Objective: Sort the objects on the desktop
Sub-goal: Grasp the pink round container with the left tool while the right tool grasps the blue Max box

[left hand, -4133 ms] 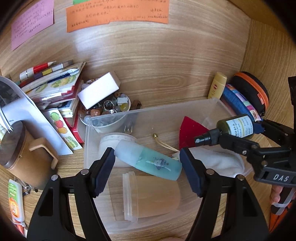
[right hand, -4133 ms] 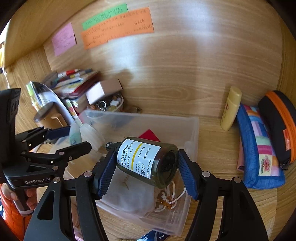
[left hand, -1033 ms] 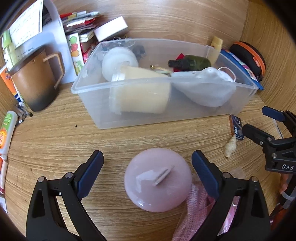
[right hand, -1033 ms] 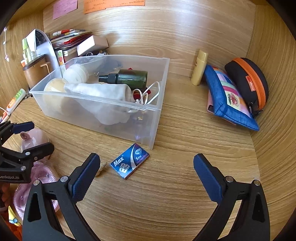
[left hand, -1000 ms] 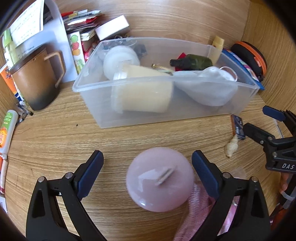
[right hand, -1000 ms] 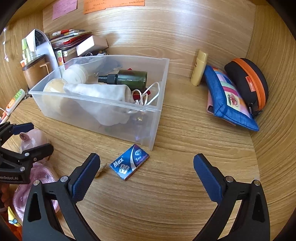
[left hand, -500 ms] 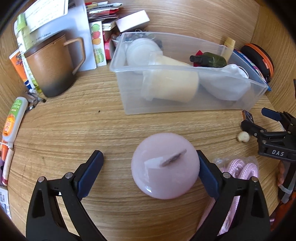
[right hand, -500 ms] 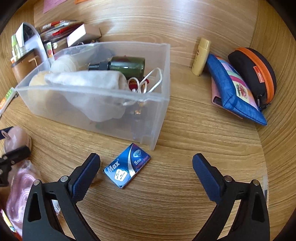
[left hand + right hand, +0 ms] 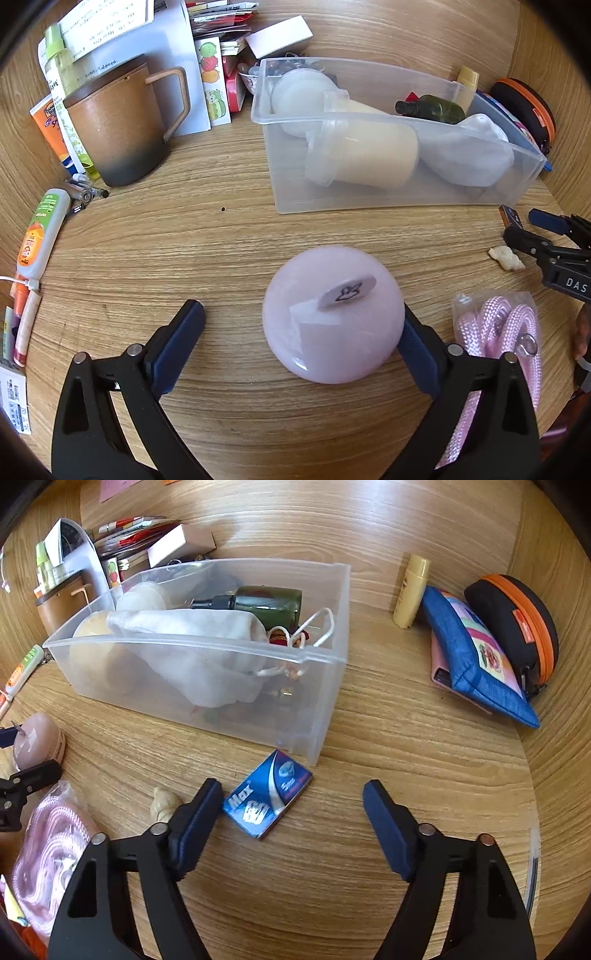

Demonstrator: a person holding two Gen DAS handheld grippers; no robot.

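Note:
A clear plastic bin (image 9: 391, 201) on the wooden desk holds a cream cup, a white jar, a green bottle (image 9: 266, 603) and a white cloth bag (image 9: 192, 627). My left gripper (image 9: 303, 332) is open around a pink round container (image 9: 332, 314), whose right side is against the right finger. My right gripper (image 9: 291, 805) is open, low over the desk. A blue Max staples box (image 9: 267, 799) lies just inside its left finger. The bin also shows in the right wrist view (image 9: 317, 709).
A brown mug (image 9: 118, 125), papers and tubes stand at the left. A bagged pink rope (image 9: 498, 339) and a small shell (image 9: 506, 258) lie right of the pink container. A yellow tube (image 9: 412, 590), blue pouch (image 9: 476, 653) and black-orange case (image 9: 517, 624) sit at the right.
Both grippers moved lower and closer to the desk. The pink container now sits against my left gripper's right finger. My right gripper closed in on the blue box.

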